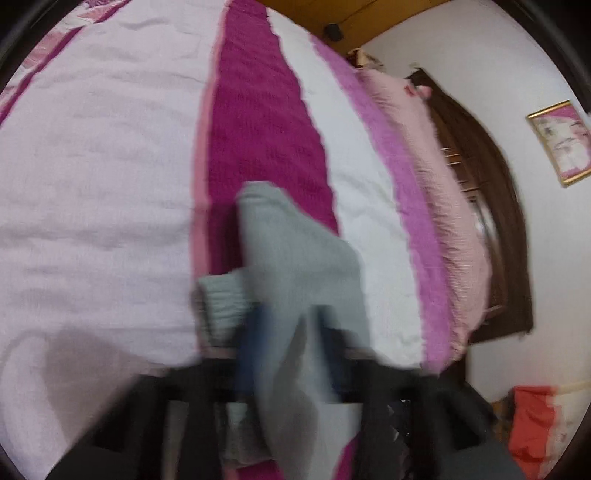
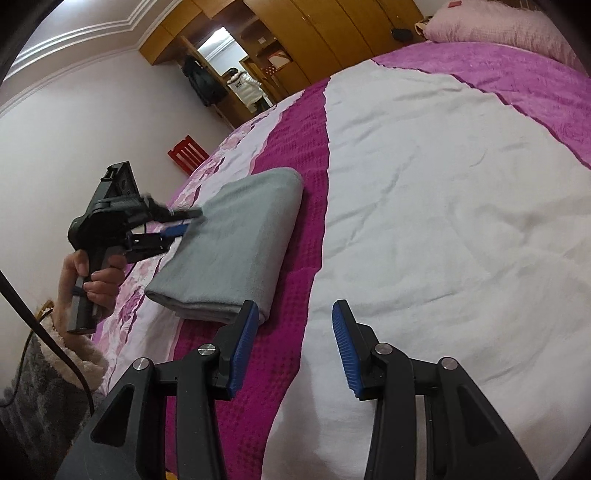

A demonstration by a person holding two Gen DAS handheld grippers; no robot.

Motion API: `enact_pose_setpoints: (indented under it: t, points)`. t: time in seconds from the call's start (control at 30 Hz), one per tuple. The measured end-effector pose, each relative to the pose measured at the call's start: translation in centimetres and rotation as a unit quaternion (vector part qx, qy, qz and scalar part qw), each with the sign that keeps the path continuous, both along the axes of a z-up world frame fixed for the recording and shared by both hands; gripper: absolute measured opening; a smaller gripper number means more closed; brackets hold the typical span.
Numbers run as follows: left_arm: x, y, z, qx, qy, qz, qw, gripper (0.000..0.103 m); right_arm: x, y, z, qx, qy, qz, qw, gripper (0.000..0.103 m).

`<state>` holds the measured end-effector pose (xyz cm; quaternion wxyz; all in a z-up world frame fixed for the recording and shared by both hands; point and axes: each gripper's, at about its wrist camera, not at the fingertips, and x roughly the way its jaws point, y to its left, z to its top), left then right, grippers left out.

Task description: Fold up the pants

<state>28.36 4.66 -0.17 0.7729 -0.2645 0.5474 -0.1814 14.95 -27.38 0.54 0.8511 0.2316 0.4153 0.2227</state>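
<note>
The grey pants lie folded in a compact stack on the bed, on the magenta stripe. My left gripper is shut on the left edge of the top layer. In the blurred left wrist view, grey cloth runs between the blue fingers and its elastic waistband shows at the left. My right gripper is open and empty, hovering just in front of the stack's near right corner.
The bed cover has white, pink and magenta stripes. A pink pillow lies at the head. A wooden wardrobe and a red chair stand beyond the bed. A dark headboard lines the wall.
</note>
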Motion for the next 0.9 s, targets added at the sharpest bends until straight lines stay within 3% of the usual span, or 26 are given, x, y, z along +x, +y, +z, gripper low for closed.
enact_pose_setpoints:
  t: [0.17, 0.3, 0.37, 0.4, 0.47, 0.53, 0.57, 0.6, 0.67, 0.7, 0.73, 0.8, 0.9]
  points:
    - [-2.4, 0.7, 2.0, 0.004, -0.043, 0.009, 0.9990, 0.008, -0.1, 0.4, 0.0, -0.003, 0.001, 0.007, 1.000, 0.043]
    - [-1.7, 1.5, 0.5, 0.032, -0.023, 0.005, 0.9992, 0.011, 0.0, 1.6, -0.1, -0.019, 0.002, 0.021, 1.000, 0.043]
    - [-1.2, 1.0, -0.9, 0.076, -0.007, -0.005, 0.9971, 0.024, 0.0, 2.1, 0.1, -0.027, -0.005, 0.029, 0.999, 0.043]
    - [-1.6, 1.1, -0.9, 0.082, -0.011, 0.003, 0.9966, 0.036, 0.0, 2.3, 0.3, -0.024, -0.011, 0.035, 0.999, 0.043]
    - [-3.2, 1.4, 0.7, 0.068, -0.048, 0.013, 0.9964, 0.040, 0.3, 2.5, 1.2, 0.002, -0.026, 0.058, 0.998, 0.043]
    - [-5.0, 1.0, 3.1, 0.114, -0.084, 0.032, 0.9894, 0.054, 1.3, 2.6, 2.4, 0.039, -0.050, 0.084, 0.994, 0.042]
    - [-6.1, 0.2, 4.6, 0.157, -0.108, 0.044, 0.9806, 0.056, 2.2, 2.6, 3.0, 0.059, -0.058, 0.098, 0.992, 0.042]
    - [-7.0, -0.8, 6.0, 0.176, -0.133, 0.040, 0.9746, 0.058, 3.2, 2.7, 3.3, 0.080, -0.061, 0.109, 0.989, 0.040]
    - [-8.3, -2.7, 7.3, 0.168, -0.162, 0.011, 0.9723, 0.058, 5.3, 3.3, 3.4, 0.125, -0.064, 0.138, 0.980, 0.019]
    - [-8.8, -3.6, 7.4, 0.159, -0.168, -0.005, 0.9728, 0.040, 6.4, 3.7, 3.0, 0.154, -0.060, 0.155, 0.974, 0.003]
    - [-9.3, -4.4, 7.0, 0.153, -0.169, -0.017, 0.9736, 0.002, 7.1, 4.3, 2.5, 0.179, -0.053, 0.169, 0.968, 0.002]
    - [-10.2, -5.5, 5.3, 0.159, -0.156, -0.039, 0.9741, 0.002, 8.2, 5.3, 0.7, 0.213, -0.026, 0.198, 0.956, 0.002]
    - [-10.5, -6.1, 2.2, 0.186, -0.136, -0.050, 0.9720, 0.000, 8.0, 5.9, -2.1, 0.169, 0.014, 0.176, 0.970, 0.002]
